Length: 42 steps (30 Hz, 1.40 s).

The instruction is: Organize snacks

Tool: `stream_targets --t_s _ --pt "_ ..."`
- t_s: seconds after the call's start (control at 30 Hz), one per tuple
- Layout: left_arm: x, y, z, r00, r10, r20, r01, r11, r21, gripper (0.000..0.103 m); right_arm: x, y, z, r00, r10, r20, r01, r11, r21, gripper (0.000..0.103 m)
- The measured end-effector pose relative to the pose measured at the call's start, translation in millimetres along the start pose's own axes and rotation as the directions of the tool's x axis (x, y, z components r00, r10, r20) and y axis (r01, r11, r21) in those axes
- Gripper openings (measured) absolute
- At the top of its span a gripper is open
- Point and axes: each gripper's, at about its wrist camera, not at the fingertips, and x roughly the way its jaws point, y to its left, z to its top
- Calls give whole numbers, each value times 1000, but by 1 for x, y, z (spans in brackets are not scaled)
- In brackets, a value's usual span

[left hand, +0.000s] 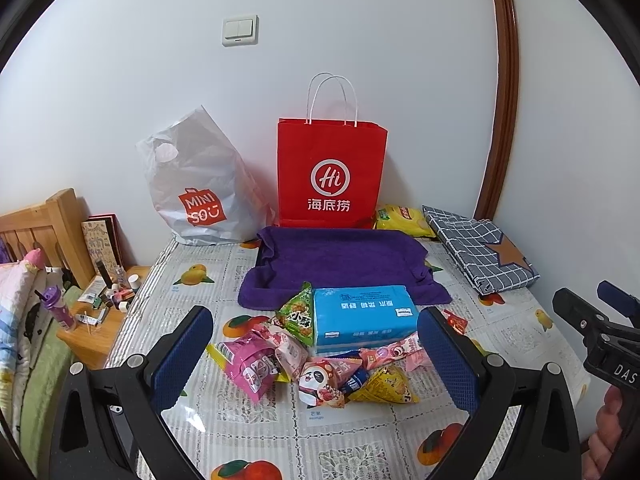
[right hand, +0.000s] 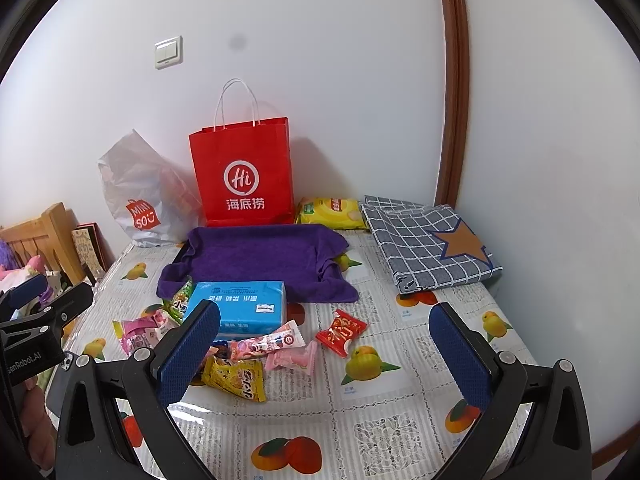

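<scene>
A pile of small snack packets lies on the fruit-print tablecloth, in front of a blue tissue pack. It includes a green triangular packet, a pink packet, a panda packet and a yellow packet. A red packet lies apart to the right. A purple towel-lined tray sits behind. My left gripper is open and empty above the pile. My right gripper is open and empty, to the right of the pile.
A red paper bag and a white plastic bag stand against the wall. A yellow chip bag and a folded checked cloth lie at the back right. A cluttered wooden nightstand is left of the table.
</scene>
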Motion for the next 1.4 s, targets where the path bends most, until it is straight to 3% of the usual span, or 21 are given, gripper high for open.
stream_targets --t_s 1.4 --pt "-3 -7 -1 1000 -13 1 13 1000 7 102 -6 4 -2 1000 6 8 -6 1000 -11 103"
